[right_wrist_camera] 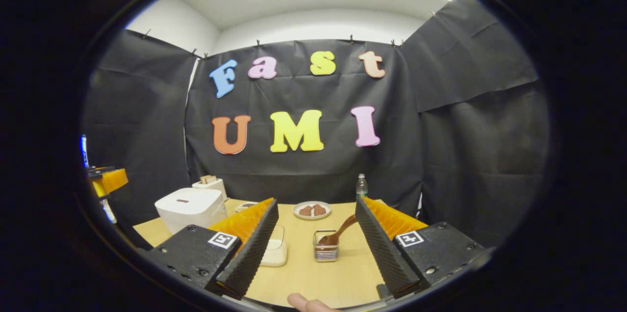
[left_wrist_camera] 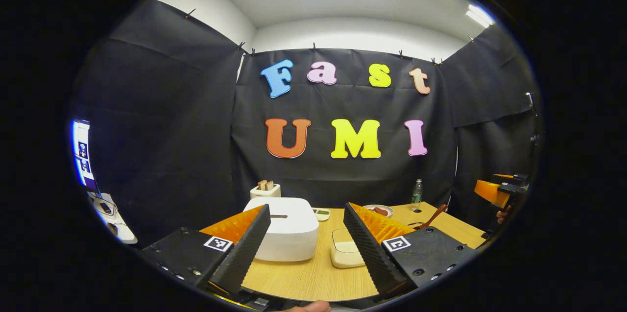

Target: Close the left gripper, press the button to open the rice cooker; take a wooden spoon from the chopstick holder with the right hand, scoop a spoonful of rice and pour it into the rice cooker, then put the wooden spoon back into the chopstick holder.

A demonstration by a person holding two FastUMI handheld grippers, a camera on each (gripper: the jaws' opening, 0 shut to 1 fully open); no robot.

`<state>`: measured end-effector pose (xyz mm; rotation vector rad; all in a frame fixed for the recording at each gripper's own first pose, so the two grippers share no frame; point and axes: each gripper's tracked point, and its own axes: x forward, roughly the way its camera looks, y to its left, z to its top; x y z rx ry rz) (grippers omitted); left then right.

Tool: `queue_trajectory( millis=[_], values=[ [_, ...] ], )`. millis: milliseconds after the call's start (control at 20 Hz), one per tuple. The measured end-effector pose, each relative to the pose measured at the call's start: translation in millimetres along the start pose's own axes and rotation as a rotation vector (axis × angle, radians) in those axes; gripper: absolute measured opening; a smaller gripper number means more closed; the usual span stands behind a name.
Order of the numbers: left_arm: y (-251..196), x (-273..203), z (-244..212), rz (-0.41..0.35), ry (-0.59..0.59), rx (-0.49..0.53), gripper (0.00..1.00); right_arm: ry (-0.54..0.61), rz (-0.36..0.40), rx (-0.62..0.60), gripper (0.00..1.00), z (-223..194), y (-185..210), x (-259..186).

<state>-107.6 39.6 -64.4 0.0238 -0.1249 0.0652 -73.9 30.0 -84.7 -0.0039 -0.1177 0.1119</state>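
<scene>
The white rice cooker (left_wrist_camera: 286,228) sits with its lid down on the wooden table (left_wrist_camera: 303,277), a small dark button (left_wrist_camera: 278,216) on its top. My left gripper (left_wrist_camera: 307,208) hangs open in front of it, holding nothing. Right of the cooker lies a cream rice box (left_wrist_camera: 345,248). In the right gripper view a clear chopstick holder (right_wrist_camera: 325,248) stands mid-table with the wooden spoon (right_wrist_camera: 339,231) leaning in it. My right gripper (right_wrist_camera: 317,202) is open, short of the holder. The rice cooker (right_wrist_camera: 191,206) stands at the left there, the rice box (right_wrist_camera: 275,252) partly behind one finger.
A toaster (left_wrist_camera: 265,189) stands behind the cooker. A plate of food (right_wrist_camera: 312,210), a water bottle (right_wrist_camera: 361,186) and a small dish (left_wrist_camera: 322,214) line the table's far side. The other gripper (left_wrist_camera: 499,192) shows at the right edge. A side desk (left_wrist_camera: 110,214) stands far left.
</scene>
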Motion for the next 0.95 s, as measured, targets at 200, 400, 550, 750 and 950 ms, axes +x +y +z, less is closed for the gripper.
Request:
queue_trajectory(
  millis=[200,400,550,750,950],
  values=[
    [1.1,-2.7,0.5,-0.003,-0.008,0.001,0.95,-0.019,0.000,-0.012,0.99,7.2,3.7,-3.6],
    [-0.7,-7.3,-2.0,-0.008,-0.003,-0.006,0.95,-0.033,0.014,-0.009,1.00,9.0,9.2,-7.5],
    [-0.1,-10.5,-5.1,-0.015,0.000,-0.004,0.95,-0.059,0.045,0.018,1.00,10.8,15.8,-10.9],
    [0.8,-14.1,-5.0,-0.012,0.004,0.013,0.96,-0.051,0.059,0.023,0.99,4.7,18.6,-12.8],
    [-0.3,-19.4,0.7,-0.018,-0.017,0.013,0.96,-0.038,0.056,0.020,1.00,0.4,20.1,-12.7]
  ],
)
